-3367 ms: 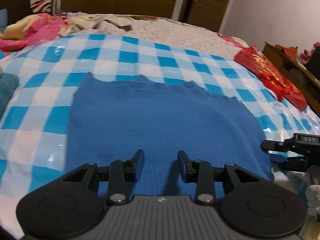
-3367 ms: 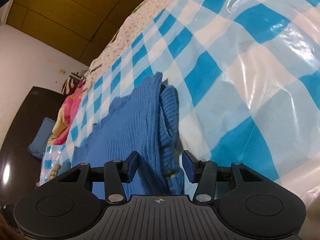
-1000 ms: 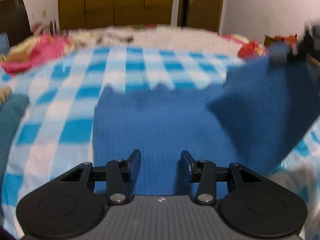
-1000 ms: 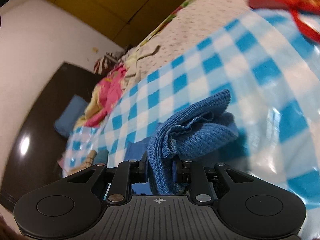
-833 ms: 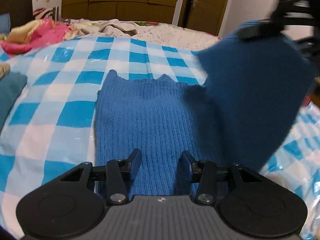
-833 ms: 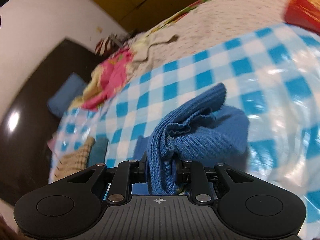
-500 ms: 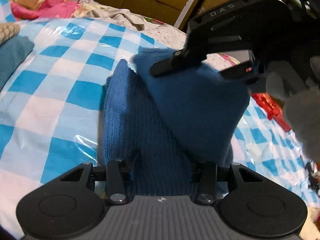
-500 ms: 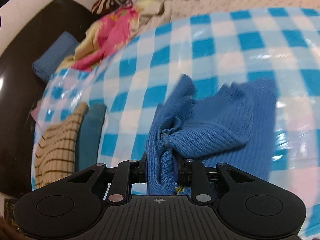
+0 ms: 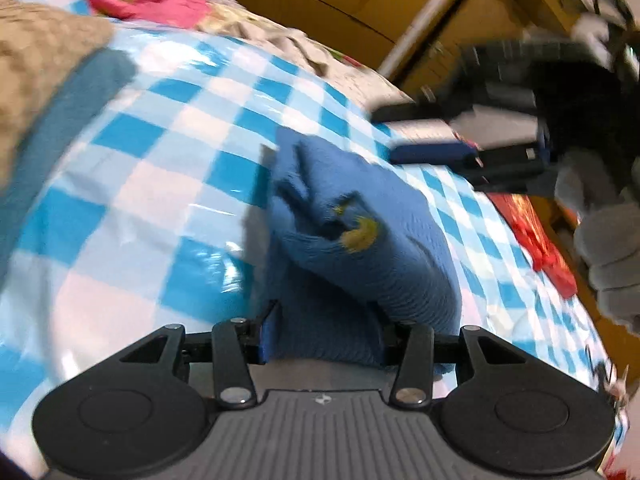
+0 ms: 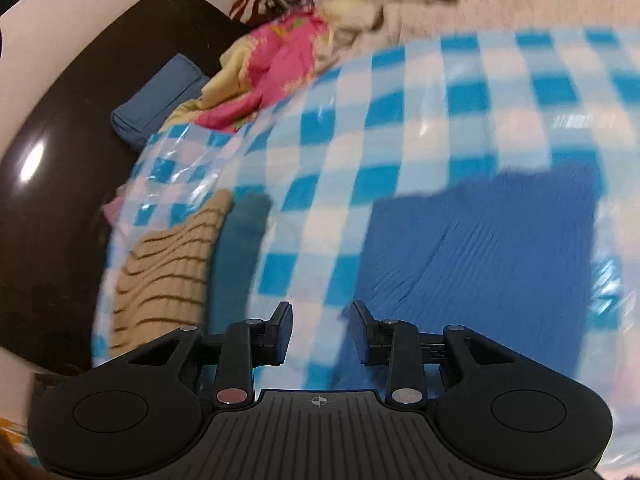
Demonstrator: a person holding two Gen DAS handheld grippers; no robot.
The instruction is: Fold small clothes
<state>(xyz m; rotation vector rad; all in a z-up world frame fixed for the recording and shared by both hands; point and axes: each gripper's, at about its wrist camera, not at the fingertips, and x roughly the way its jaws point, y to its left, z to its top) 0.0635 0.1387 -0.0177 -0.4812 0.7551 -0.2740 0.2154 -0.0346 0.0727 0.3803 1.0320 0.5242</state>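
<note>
We see the blue knit sweater [image 9: 360, 240] lying on the checked plastic sheet [image 9: 168, 152], its near hem between the spread fingers of our left gripper [image 9: 328, 332]; whether they pinch it is unclear. Our right gripper [image 10: 322, 334] hangs above, jaws apart and holding nothing. The ribbed wool is doubled into 2 layers, bulging softly at the fold.

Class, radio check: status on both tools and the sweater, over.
Right tool open, empty. Left tool open around the blue sweater. Sweater folded over on checkered sheet. Nothing blocking.
</note>
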